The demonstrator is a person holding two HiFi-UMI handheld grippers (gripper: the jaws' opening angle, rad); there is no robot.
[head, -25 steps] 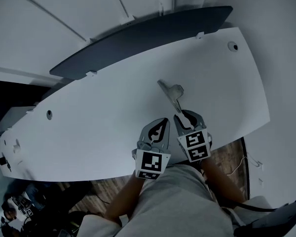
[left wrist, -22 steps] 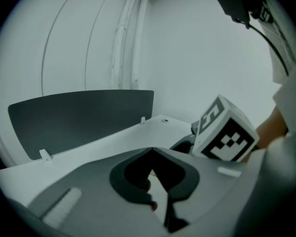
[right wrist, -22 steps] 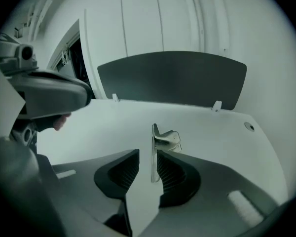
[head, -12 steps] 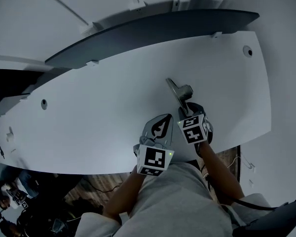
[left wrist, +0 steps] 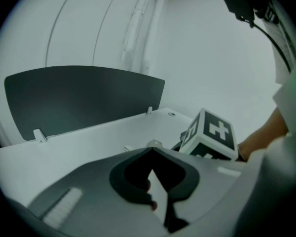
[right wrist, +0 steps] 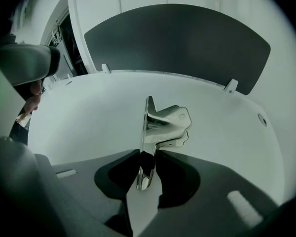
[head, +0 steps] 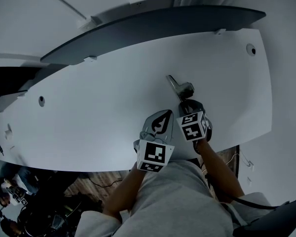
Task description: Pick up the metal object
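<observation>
The metal object (head: 180, 89), a shiny bracket with a thin flat blade, lies on the white table (head: 89, 112) just ahead of my right gripper (head: 185, 102). In the right gripper view the bracket (right wrist: 165, 125) stands on edge, and its blade runs back between the tips of my right gripper (right wrist: 147, 153). Those jaws are closing around the blade, close on both sides, and I see no firm pinch. My left gripper (head: 164, 113) rests shut and empty beside the right one. Its tips (left wrist: 151, 151) meet with nothing between them.
A dark curved panel (head: 153, 26) stands along the table's far edge. Round holes sit in the tabletop at the far right (head: 250, 48) and the left (head: 41, 100). The table's near edge runs just behind both grippers. The right gripper's marker cube (left wrist: 209, 135) shows beside the left one.
My right gripper has moved forward until the bracket's blade lies between its jaws. The left gripper has stayed beside it, still shut.
</observation>
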